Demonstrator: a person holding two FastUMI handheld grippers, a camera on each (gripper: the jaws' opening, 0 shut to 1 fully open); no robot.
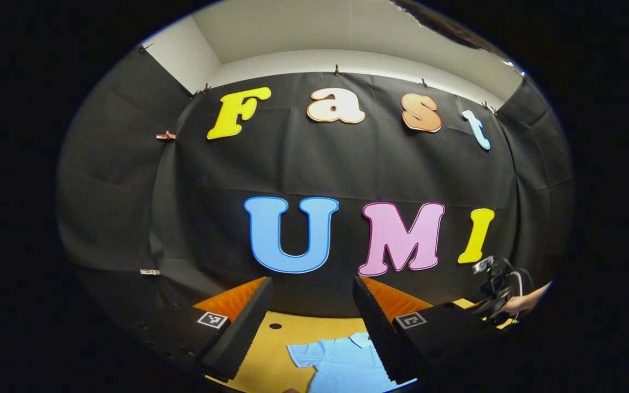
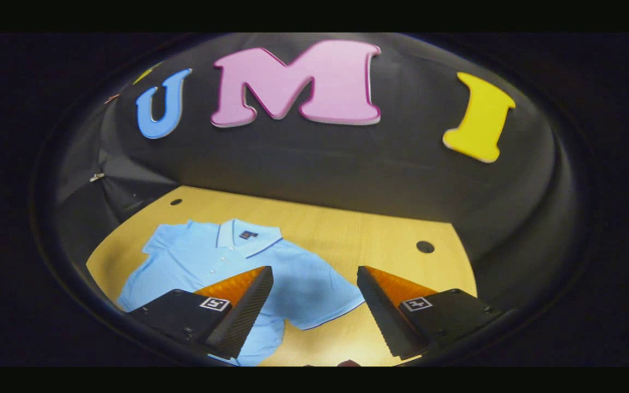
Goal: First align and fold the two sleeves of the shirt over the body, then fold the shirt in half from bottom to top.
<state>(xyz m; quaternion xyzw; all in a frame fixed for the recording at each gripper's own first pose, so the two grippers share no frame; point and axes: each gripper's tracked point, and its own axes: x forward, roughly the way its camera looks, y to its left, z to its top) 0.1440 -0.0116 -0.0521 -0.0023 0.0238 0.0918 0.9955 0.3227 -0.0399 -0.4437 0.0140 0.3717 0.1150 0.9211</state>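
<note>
A light blue polo shirt (image 2: 205,259) lies flat on the wooden table (image 2: 380,229), collar (image 2: 244,236) toward the wall, both short sleeves spread out. My right gripper (image 2: 314,268) hovers open above the shirt's near sleeve (image 2: 320,297), which shows between its fingers. My left gripper (image 1: 312,281) is open too, held higher and pointing at the wall, with the shirt (image 1: 342,360) low between its fingers. In the left gripper view the right gripper (image 1: 492,289) sits far right, held by a hand (image 1: 527,300).
Black cloth walls close off the table at the back and sides. Two small dark holes (image 2: 425,246) (image 2: 176,202) mark the tabletop near its far edge. Bare wood (image 2: 402,256) lies to the right of the shirt.
</note>
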